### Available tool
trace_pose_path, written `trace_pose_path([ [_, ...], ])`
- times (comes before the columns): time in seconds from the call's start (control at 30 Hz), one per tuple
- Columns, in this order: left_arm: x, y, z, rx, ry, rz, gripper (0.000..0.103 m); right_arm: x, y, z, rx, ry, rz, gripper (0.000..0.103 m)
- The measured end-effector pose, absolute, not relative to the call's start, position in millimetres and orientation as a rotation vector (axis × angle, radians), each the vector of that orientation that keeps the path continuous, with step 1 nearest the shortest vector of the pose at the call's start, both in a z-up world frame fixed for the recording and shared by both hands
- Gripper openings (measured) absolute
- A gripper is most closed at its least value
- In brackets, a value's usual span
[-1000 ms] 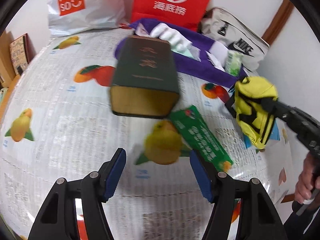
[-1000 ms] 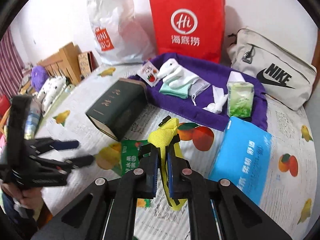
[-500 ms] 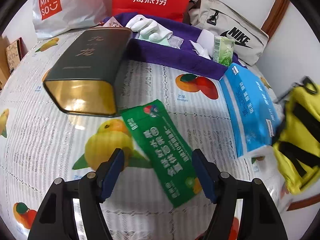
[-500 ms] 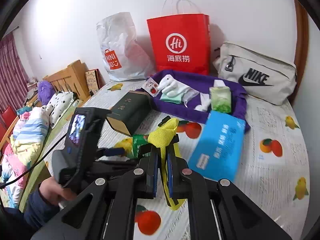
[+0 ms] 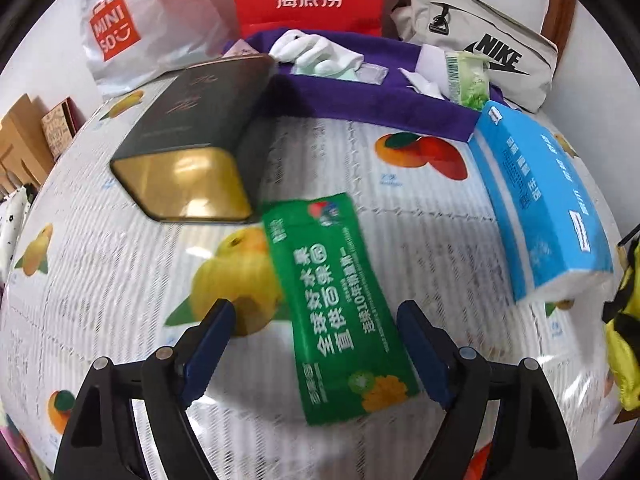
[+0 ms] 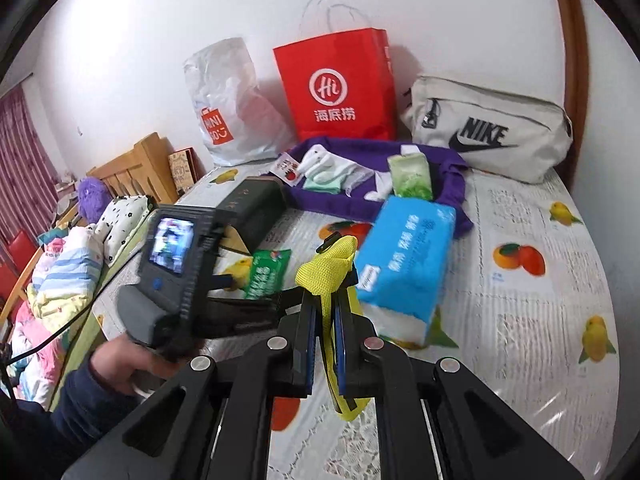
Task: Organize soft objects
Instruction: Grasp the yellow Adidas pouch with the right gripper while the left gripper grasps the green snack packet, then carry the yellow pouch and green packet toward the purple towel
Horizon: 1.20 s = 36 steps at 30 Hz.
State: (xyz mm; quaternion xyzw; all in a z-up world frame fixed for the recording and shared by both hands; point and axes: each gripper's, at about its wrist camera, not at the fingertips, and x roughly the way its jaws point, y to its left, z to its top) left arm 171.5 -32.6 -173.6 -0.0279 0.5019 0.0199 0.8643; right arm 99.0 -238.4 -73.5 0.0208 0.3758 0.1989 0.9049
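A flat green packet (image 5: 336,300) lies on the fruit-print bedspread, its near end between the fingers of my left gripper (image 5: 314,314). The jaws are opening and the pads stand clear of the packet on both sides. My right gripper (image 6: 328,304) is shut on a yellow mesh bag (image 6: 326,270), held above the bed; the bag shows at the right edge of the left wrist view (image 5: 624,320). A blue tissue pack (image 6: 404,256) lies just beyond it. A purple cloth (image 6: 448,200) further back holds white gloves (image 6: 320,164) and a small green tissue pack (image 6: 410,178).
A dark green tin box (image 5: 200,120) lies left of the packet. Against the wall stand a white Miniso bag (image 6: 228,112), a red paper bag (image 6: 340,88) and a beige Nike bag (image 6: 492,132). A person's hand (image 6: 120,360) holds the left device. Bedding lies beside the bed at left.
The left gripper has swung from the tin box over to the green packet and its jaws have widened. The right gripper, still shut on the yellow bag, has drawn back and up.
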Motion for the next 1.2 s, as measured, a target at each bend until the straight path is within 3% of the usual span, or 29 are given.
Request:
trace_pose_path([
  [0.13,178,-36,-175,-0.042,1.051,0.024,0.080,96,-247,-87,0.066,0.810,0.413,0.008],
  [0.2,181,-42,-175,-0.019,1.028,0.013,0.056,95,-249,-92,0.065,0.830,0.408,0.008],
  [0.27,182,-44,-173,-0.019,1.018,0.003,0.042,93,-251,-93,0.064,0.835,0.403,0.008],
  [0.4,180,-42,-171,-0.023,1.015,-0.038,0.028,90,-256,-94,0.099,0.843,0.431,0.008],
  [0.57,173,-33,-165,-0.095,1.034,-0.107,0.023,90,-252,-94,0.086,0.855,0.433,0.008],
  [1.2,132,40,-122,-0.164,0.979,-0.044,0.022,93,-261,-96,0.066,0.905,0.378,0.008],
])
